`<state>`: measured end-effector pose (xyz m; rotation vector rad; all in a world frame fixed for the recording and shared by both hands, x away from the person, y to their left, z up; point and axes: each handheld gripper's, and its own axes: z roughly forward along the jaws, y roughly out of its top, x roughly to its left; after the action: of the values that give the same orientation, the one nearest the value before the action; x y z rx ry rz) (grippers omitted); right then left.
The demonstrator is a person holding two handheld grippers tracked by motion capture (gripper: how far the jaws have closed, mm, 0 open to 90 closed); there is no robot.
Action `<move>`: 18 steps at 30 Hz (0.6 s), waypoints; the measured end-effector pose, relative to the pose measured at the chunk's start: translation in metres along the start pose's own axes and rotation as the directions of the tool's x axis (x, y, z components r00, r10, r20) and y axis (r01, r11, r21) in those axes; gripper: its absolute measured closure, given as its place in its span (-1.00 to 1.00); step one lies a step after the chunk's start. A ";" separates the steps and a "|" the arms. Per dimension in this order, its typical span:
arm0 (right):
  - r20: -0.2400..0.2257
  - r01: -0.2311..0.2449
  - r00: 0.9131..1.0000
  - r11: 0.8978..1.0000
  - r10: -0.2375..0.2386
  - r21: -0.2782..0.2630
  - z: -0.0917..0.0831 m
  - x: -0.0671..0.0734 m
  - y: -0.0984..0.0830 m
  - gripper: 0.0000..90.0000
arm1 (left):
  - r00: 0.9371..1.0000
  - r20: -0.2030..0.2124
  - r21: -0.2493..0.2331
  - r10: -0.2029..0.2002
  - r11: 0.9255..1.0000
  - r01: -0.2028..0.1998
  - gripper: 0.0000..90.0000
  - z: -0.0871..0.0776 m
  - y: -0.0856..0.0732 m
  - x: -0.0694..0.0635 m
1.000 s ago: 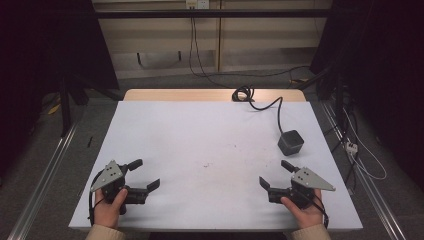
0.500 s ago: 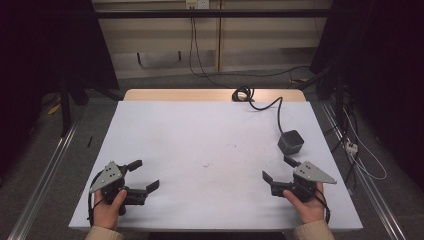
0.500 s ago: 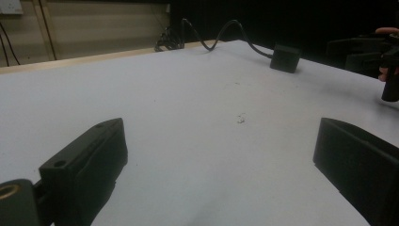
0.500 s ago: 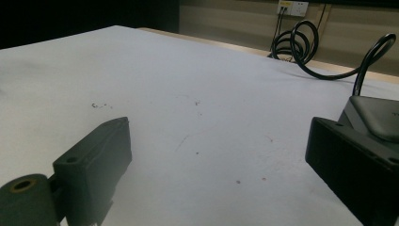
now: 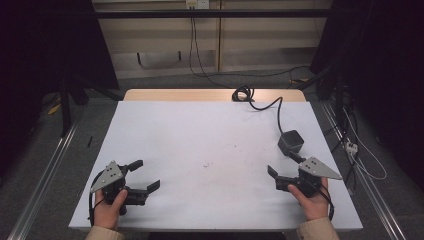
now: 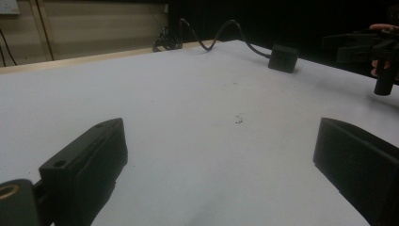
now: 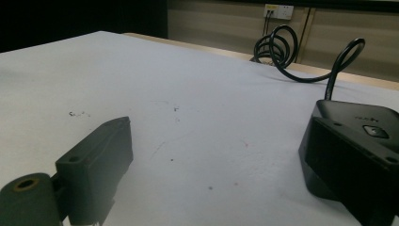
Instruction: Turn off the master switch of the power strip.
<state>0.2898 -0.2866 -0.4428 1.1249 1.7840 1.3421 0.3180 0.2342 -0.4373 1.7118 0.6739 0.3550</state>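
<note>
A small black box [image 5: 290,141] sits on the white table [image 5: 210,135] at the right, with a black cable [image 5: 267,106] running back to a coil [image 5: 243,93] at the far edge. My right gripper [image 5: 282,163] is open, held low just in front of the box; its outer jaw lies close beside the box [image 7: 362,117]. Nothing is between the jaws of the right gripper [image 7: 216,129]. My left gripper [image 5: 148,173] is open near the front left corner, with only bare table between its jaws [image 6: 219,134]. The box [image 6: 283,57] lies far across from it.
The cable coil [image 7: 275,44] rests on the wooden strip at the table's back edge. Metal rails [image 5: 45,175] run along the floor on both sides. The other hand's gripper [image 6: 371,44] shows at the far right of the left gripper view.
My right gripper has moved a little forward and to the right, closer to the black box. The left gripper has stayed put.
</note>
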 end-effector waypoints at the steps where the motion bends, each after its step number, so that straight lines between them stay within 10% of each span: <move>1: 0.004 -0.003 1.000 1.000 0.003 0.000 0.000 -0.001 0.000 -0.82 | 1.000 0.001 -0.001 0.001 1.000 -0.001 -0.93 0.000 0.000 0.000; 18: 0.049 -0.018 0.999 1.000 0.018 0.007 -0.001 -0.017 0.001 -0.82 | 1.000 0.004 0.006 0.007 1.000 -0.007 -0.93 0.001 0.000 0.000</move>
<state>0.2965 -0.3018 -0.4422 1.1708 1.7488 1.3085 0.3190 0.2335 -0.4379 1.7202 0.6666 0.3554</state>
